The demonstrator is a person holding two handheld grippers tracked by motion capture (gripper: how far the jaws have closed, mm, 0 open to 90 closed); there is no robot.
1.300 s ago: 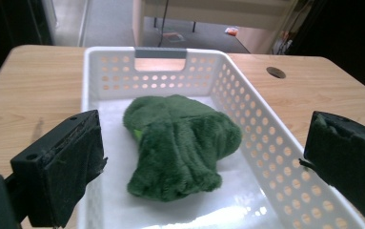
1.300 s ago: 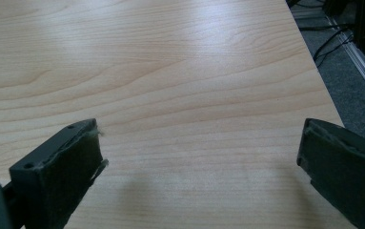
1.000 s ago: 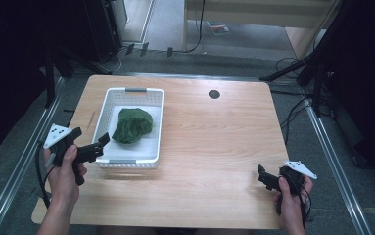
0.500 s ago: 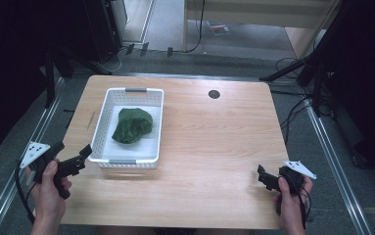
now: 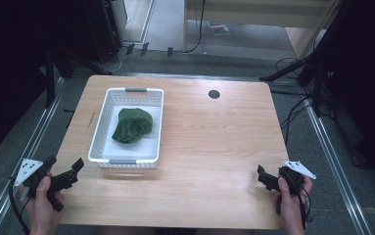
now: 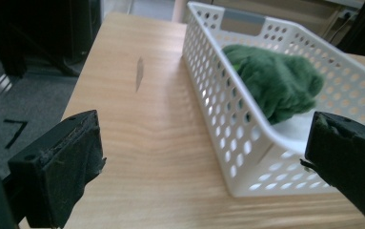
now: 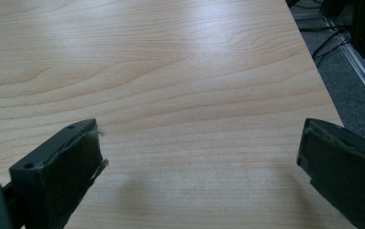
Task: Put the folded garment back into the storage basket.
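A white perforated basket [image 5: 103, 128] sits on the left half of the wooden table [image 5: 214, 147]. Inside it lies a crumpled dark green cloth [image 5: 132, 125]. My left gripper [image 5: 66, 163] is held at the table's near left corner, just short of the basket's front left corner, open and empty. In the left gripper view the basket wall [image 6: 228, 109] and the cloth [image 6: 275, 81] stand ahead between the wide-apart jaws of that gripper [image 6: 207, 138]. My right gripper [image 5: 264, 177] is over the near right edge; its own view [image 7: 199, 143] has it open over bare wood.
A round black grommet [image 5: 214, 94] is set into the table's far middle. A thin dark mark [image 6: 139, 74] lies on the wood left of the basket. Metal rails [image 5: 332, 156] and cables [image 5: 292, 112] run along the floor beside the table.
My left gripper has pulled back from the basket's left front side to the near left corner of the table. The right gripper has stayed put.
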